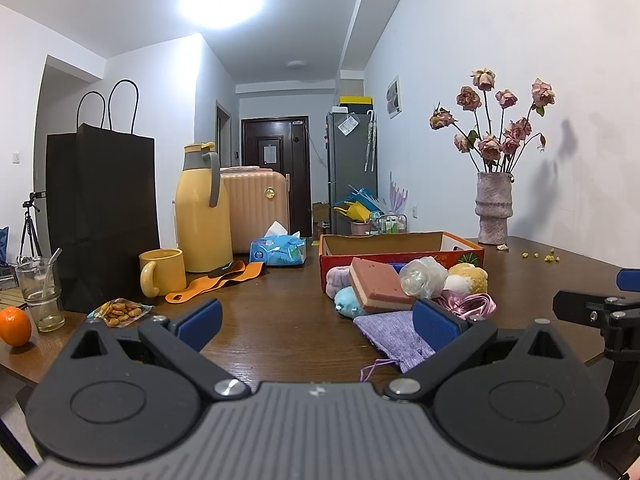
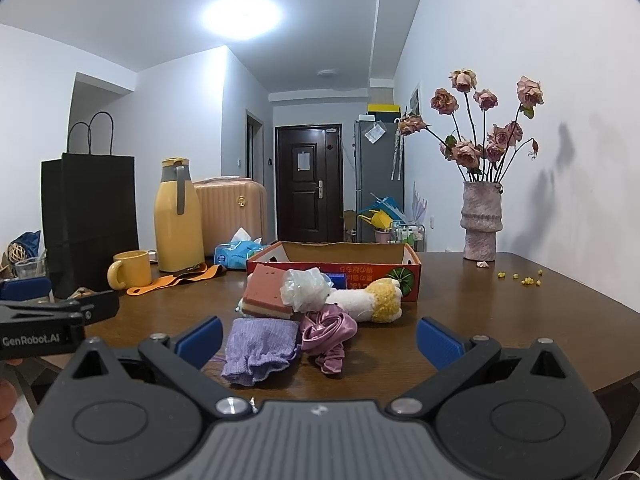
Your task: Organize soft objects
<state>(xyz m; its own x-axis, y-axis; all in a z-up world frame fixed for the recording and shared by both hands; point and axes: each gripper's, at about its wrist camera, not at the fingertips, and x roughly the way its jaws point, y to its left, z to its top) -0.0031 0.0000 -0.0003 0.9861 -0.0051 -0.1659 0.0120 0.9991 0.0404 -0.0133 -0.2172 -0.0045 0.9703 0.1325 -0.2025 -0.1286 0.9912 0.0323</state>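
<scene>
Purple pouch (image 2: 259,350) just ahead of right gripper (image 2: 319,338), both grippers wide apart

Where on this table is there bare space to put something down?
Bare wood lies between the pile of soft things and the vase, right of the cardboard box, apart from a few yellow crumbs. Another patch sits between the orange strap and the purple pouch. It is crowded by the yellow mug and black bag.

Bare table (image 2: 500,320) lies right of the soft pile (image 2: 304,308); the box (image 2: 404,276) blocks behind.
</scene>
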